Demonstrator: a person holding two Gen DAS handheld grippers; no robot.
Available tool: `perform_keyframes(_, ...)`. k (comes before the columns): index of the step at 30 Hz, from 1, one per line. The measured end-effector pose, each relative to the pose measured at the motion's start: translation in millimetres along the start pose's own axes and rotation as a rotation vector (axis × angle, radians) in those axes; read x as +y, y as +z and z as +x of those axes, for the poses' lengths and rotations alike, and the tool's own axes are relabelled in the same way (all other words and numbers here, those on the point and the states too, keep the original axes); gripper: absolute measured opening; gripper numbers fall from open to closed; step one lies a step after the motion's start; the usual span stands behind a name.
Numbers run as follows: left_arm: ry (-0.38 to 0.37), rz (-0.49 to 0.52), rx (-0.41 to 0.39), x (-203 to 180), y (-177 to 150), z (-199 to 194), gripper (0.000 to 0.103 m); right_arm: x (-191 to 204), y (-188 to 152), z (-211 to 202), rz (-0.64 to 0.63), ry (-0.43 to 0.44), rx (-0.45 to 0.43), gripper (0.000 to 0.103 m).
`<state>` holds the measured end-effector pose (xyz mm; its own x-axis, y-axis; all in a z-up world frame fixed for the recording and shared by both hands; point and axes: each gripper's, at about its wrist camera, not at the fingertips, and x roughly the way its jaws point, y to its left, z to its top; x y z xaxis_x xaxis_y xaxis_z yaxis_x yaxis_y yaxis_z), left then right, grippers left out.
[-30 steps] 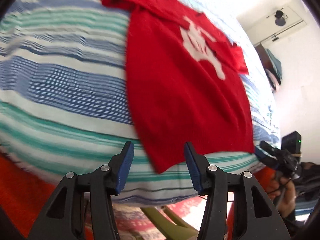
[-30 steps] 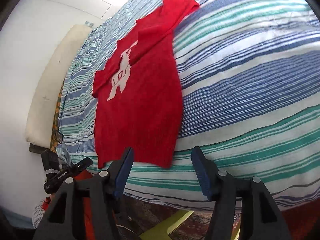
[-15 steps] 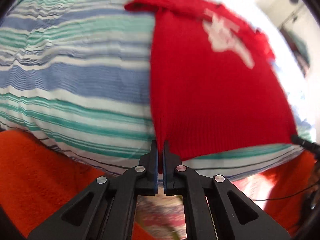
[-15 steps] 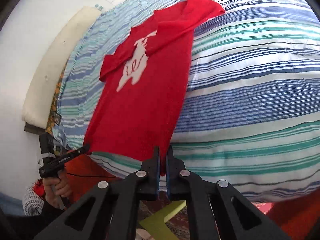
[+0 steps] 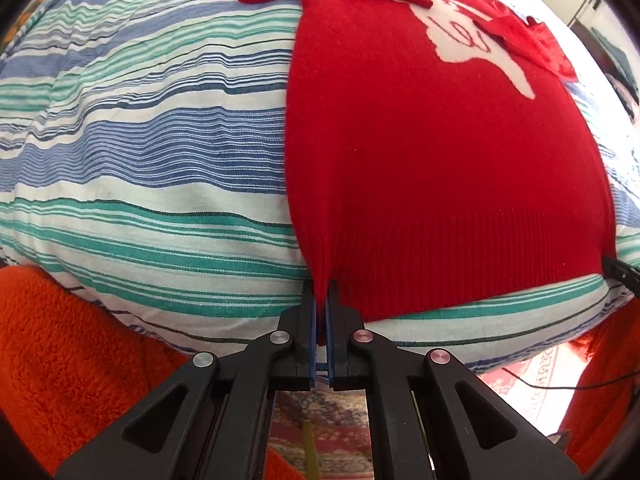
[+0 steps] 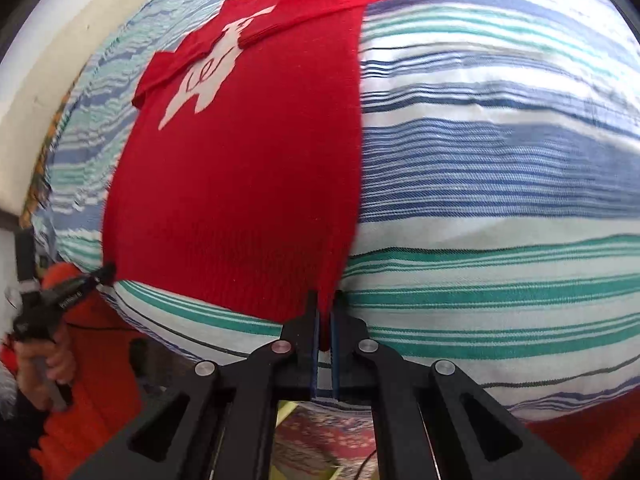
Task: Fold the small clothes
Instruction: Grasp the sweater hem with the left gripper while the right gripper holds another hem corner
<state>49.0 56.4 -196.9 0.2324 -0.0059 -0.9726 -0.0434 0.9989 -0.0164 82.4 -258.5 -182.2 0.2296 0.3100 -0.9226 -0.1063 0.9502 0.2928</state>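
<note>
I count one red sweater, two grippers. My left gripper pinches its left hem corner; my right gripper is clamped on the right corner. The sweater lies flat on one striped bedspread, a white wall behind.

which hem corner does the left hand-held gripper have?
The left hand-held gripper pinches the red sweater's left hem corner; the right hand-held gripper pinches the opposite corner.
</note>
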Motion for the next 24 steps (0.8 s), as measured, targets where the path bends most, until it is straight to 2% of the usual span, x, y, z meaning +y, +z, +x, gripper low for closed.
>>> perform_keyframes(8,0.016,0.006,0.002,-9.8,-2.2,2.7,0.003,2.0,-2.0,2.4,-0.019,-0.007,-0.016,0.004)
perform_keyframes(24,-0.011,-0.010,0.003,16.3,-0.3,-3.1,0.004,5.5,-2.1,-1.4,-0.020,-0.015,-0.023,0.003)
